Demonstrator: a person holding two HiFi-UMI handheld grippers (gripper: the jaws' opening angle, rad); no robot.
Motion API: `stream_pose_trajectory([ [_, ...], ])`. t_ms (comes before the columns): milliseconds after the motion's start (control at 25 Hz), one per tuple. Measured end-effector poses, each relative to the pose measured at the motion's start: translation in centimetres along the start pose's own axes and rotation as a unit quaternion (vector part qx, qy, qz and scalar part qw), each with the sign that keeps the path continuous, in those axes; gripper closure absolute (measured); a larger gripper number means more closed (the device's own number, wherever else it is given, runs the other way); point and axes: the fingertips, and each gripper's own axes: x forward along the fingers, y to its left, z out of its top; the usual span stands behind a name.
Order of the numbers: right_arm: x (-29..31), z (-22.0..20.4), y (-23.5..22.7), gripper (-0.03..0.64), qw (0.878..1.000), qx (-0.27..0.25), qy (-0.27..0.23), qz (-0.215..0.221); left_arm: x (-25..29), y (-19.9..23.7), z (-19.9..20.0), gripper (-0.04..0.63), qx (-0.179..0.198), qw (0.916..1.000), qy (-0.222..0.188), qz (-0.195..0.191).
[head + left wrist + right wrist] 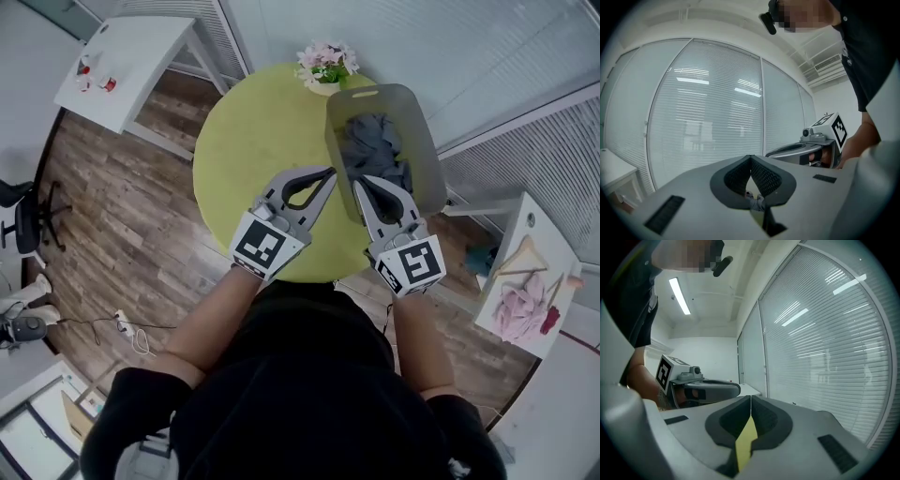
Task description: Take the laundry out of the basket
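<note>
Laundry (370,148), grey and crumpled, lies heaped inside the grey basket (427,150)

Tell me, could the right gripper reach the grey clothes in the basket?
Probably yes: the right gripper is at the near rim of the open basket, nothing covers the grey clothes, but its shut jaws must open first.
</note>
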Motion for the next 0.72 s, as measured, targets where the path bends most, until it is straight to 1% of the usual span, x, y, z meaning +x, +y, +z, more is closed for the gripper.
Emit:
stream_pose_trajectory([
  [160, 1.4, -0.7, -1.5, 0.594, 0.999, 0.003, 0.021, -0.035, 1.3, 1.8, -0.3, 0.586, 0.004, 0.9996, 0.003, -0.026],
  [320, 1.4, -1.6, -3.5, 0.594, 0.997, 0.011, 0.034, -0.071, 3.1, 2.5, -0.6, 0.586, -0.003, 0.999, -0.007, -0.044],
  [400, 1.3, -2.1, -4.5, 0.594, 0.995, 0.014, 0.042, -0.084, 4.0, 2.7, -0.7, 0.586, 0.004, 0.9986, -0.003, -0.052],
  [560, 0.6, -3.3, -7.3, 0.592, 0.993, 0.02, 0.063, -0.1, 5.9, 2.7, -1.0, 0.586, 0.011, 0.9981, 0.002, -0.06],
  [720, 0.5, -4.6, -10.1, 0.592, 0.991, 0.026, 0.081, -0.108, 8.2, 2.8, -1.1, 0.586, 0.016, 0.9982, 0.001, -0.058],
])
